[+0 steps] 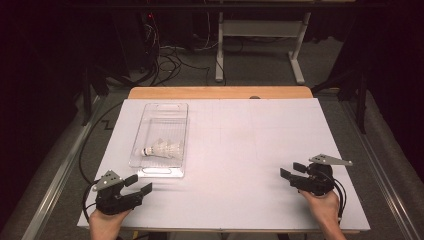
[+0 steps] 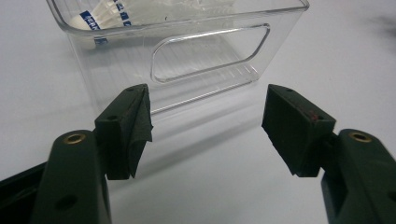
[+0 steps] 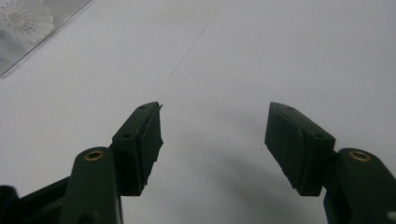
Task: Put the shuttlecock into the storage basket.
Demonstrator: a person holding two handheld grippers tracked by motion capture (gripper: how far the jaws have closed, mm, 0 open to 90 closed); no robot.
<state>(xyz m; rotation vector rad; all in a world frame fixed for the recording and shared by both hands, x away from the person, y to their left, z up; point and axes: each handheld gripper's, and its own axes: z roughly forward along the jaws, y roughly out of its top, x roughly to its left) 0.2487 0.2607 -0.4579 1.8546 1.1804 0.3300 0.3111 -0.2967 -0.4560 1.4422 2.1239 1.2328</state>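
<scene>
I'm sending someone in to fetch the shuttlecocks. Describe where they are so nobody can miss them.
Start at the white board covering the table, then find the clear plastic bin on its left half, just ahead of the left gripper. The shuttlecocks lie inside at its near end: white feathered skirts, the only contents.

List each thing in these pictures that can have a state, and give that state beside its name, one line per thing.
Clear plastic bin: upright, no lid on it.
Shuttlecocks: lying on their sides in the bin.
Left gripper: open, holding nothing.
Right gripper: open, holding nothing.
</scene>
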